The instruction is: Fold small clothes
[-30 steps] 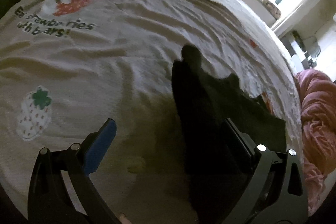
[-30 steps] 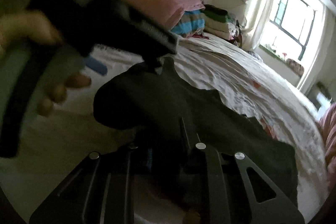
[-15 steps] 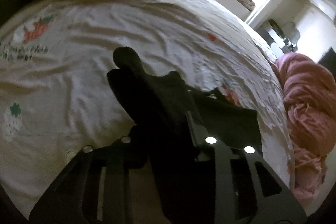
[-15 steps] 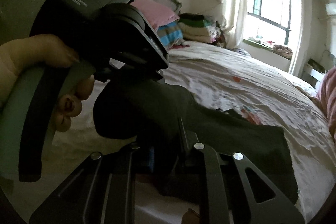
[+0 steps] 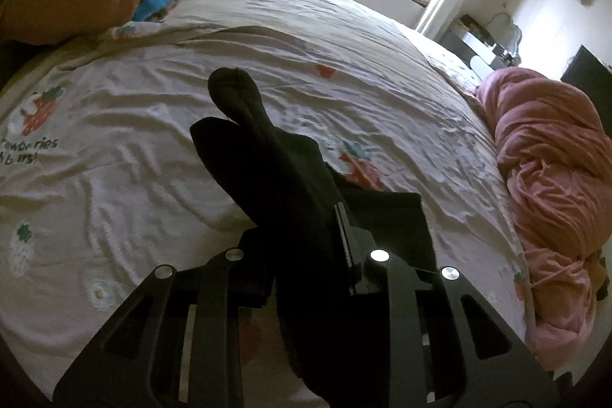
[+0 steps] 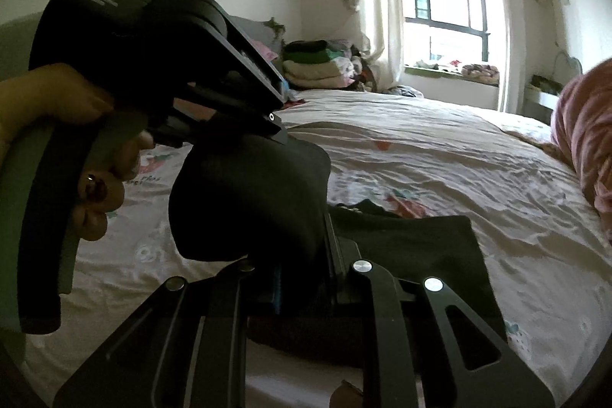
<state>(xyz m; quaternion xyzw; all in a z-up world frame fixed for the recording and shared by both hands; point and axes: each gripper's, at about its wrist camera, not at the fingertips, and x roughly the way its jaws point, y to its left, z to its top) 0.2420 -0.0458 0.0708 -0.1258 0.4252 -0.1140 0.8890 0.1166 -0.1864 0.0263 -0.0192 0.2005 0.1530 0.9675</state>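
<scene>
Both tools, left tool [image 5: 306,255] and right tool [image 6: 302,270], clamp 1 dark garment [image 5: 290,178] (edge lifted) above the open bed [image 5: 153,102].

black left gripper [image 6: 281,136], silver screws, grey-green handle

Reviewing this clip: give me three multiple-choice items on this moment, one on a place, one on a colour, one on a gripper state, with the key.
1. Where does the bunched pink blanket lie?
A. at the bed's right edge
B. on the windowsill
C. under the pillows

2. What colour is the held garment?
A. white
B. black
C. pink

3. How does the left gripper stand?
A. wide open, empty
B. shut on the garment
C. out of view

Key: 1 A, the pink blanket is heaped at the right edge of the bed. 2 B, the garment is black. 3 B, the left gripper pinches the cloth between its jaws.
</scene>
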